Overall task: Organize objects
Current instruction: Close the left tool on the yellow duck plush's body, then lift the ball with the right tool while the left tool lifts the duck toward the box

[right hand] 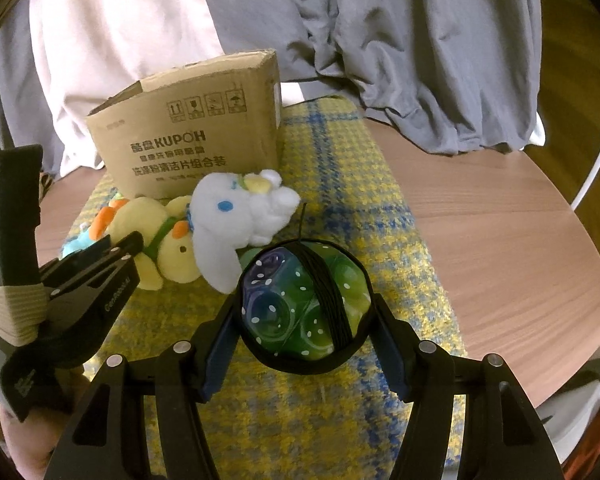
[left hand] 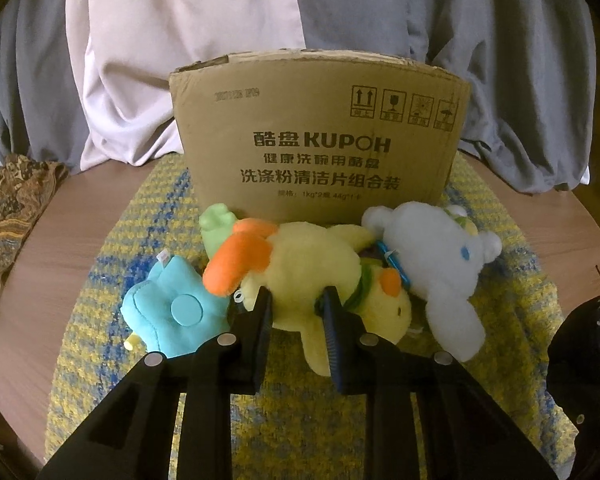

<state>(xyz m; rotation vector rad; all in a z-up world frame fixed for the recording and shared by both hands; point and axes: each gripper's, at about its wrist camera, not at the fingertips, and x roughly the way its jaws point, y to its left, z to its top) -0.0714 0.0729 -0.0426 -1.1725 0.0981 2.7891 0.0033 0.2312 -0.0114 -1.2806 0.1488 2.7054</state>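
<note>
Between right fingers: green ball.

The cardboard box hides its own inside from both cameras. The yellow plush covers most of a green toy behind it. The box's smallest print is too blurred to read.

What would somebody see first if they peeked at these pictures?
Probably the pile of plush toys on the yellow-and-blue mat: a yellow duck gripped by the left claw, with a white puppy on its right and a small blue plush on its left. Behind them stands a cardboard box, and the right claw holds a green-and-blue spotted ball.
</note>
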